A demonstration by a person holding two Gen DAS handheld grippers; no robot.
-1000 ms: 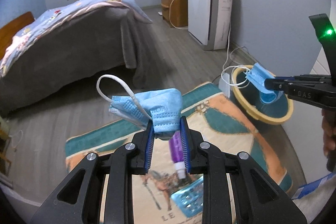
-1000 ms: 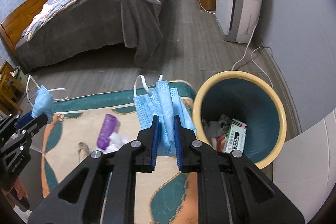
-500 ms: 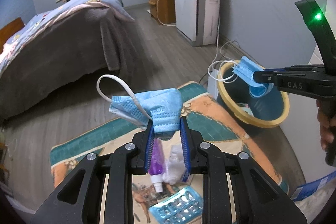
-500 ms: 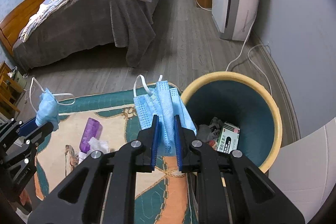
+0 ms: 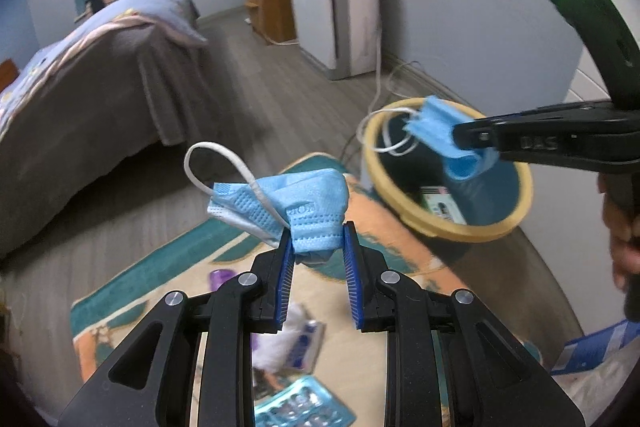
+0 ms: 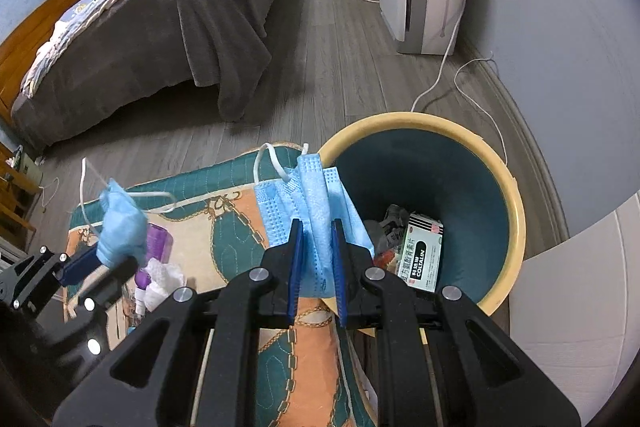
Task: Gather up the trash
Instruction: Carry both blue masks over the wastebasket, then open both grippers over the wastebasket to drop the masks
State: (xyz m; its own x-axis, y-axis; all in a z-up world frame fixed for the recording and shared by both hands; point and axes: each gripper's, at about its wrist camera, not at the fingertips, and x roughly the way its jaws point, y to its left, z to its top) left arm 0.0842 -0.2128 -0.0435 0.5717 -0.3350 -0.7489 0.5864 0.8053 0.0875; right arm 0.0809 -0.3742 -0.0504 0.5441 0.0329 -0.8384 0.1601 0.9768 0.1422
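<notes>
Pinching a crumpled blue face mask (image 5: 304, 203), the left gripper (image 5: 318, 239) is seen at the left, its blue-padded fingers (image 5: 286, 267) pressed onto the mask's lower fold while a white ear loop (image 5: 216, 163) arcs up and away. Beneath it, on the patterned rug (image 5: 400, 239), a purple bottle (image 6: 158, 239), a wad of white tissue (image 6: 166, 277) and a clear blister pack (image 5: 304, 407) are spread (the writing on these is too blurred to be read).

Further right, a second blue face mask (image 6: 316, 211) is gripped upright by the right gripper (image 6: 316, 239), with the pleated cloth squeezed between the two narrow pads. In the left wrist view this mask hangs over the bin's opening, and the letters "DAS" can be made out on the gripper's black body.

At the right, the yellow-rimmed bin (image 6: 516, 211) with a dark teal inside is set on the wooden floor, just beside the rug's corner. Inside it a white and green medicine box (image 6: 422, 251) is lying, on which "COLTALIN" can be read under a line of Chinese characters; crumpled grey trash (image 6: 390, 223) is touching the box's left edge.
</notes>
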